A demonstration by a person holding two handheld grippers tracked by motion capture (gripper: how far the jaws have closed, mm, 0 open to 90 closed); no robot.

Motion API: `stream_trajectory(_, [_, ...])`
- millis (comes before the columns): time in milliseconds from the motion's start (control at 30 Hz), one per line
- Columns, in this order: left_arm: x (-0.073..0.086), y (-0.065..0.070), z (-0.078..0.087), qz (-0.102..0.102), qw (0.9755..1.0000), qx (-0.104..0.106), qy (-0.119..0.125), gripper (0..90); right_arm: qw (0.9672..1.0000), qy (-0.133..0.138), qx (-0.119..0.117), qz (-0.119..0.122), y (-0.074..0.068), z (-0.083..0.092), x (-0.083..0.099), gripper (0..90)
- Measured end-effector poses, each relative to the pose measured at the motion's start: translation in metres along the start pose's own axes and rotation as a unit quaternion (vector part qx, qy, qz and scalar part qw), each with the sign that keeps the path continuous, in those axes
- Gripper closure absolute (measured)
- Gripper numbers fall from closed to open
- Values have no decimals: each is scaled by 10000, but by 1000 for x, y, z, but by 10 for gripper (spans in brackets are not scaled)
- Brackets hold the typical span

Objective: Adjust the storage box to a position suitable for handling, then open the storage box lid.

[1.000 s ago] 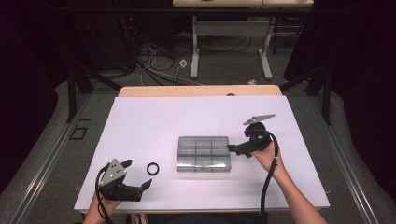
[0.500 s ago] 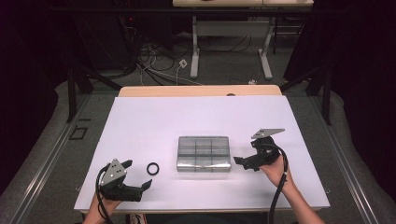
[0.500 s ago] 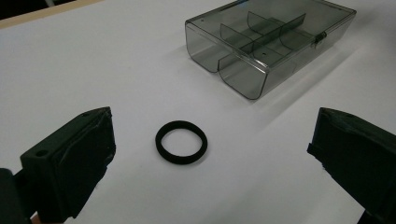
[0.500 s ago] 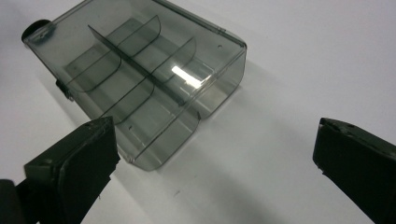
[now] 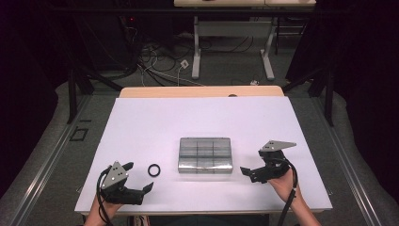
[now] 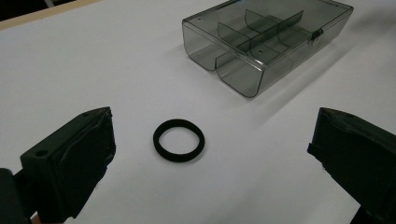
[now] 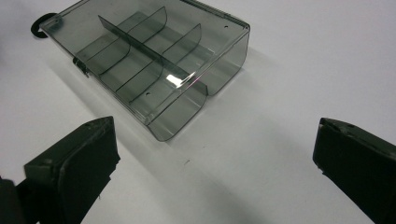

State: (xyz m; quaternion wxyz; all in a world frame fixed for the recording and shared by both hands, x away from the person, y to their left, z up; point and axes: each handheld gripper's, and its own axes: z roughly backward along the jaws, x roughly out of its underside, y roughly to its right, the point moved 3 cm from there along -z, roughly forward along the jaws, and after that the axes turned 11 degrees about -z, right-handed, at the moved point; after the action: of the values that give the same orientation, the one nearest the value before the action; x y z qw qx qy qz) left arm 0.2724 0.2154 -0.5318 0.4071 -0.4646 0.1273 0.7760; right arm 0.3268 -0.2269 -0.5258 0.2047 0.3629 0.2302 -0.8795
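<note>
black ring (image 6: pixel 179 140) flat on table (image 5: pixel 155 122), just ahead of wide-open left gripper (image 5: pixel 147 188); clear box (image 5: pixel 205 155) btwn it & wide-open right gripper (image 5: pixel 245 172).

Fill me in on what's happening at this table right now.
A person sits at a white table with a two-jaw gripper in each hand. The left gripper is open and points at a small black ring lying flat on the table, not touching it. The right gripper is also open and holds nothing, sitting just right of a smoky clear compartment box in the middle of the table. The box's lid looks closed and its compartments look empty. Nothing is gripped yet.
</note>
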Motion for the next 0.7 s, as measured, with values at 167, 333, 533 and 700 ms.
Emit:
stream_trajectory(167, [0,0,-1,4,10000,5,-15,0,10000,-19,-4,53,-4,4,6,0])
stream_trajectory(333, [0,1,-1,28,10000,5,-17,0,9999,80,24,81,-7,9,8,0])
stream_trajectory(533, [0,2,-2,7,10000,22,-13,0,9999,78,-3,125,-6,8,8,0])
stream_trajectory(700, [-1,4,-6,14,10000,72,-28,0,9999,100,-1,93,-4,9,8,0])
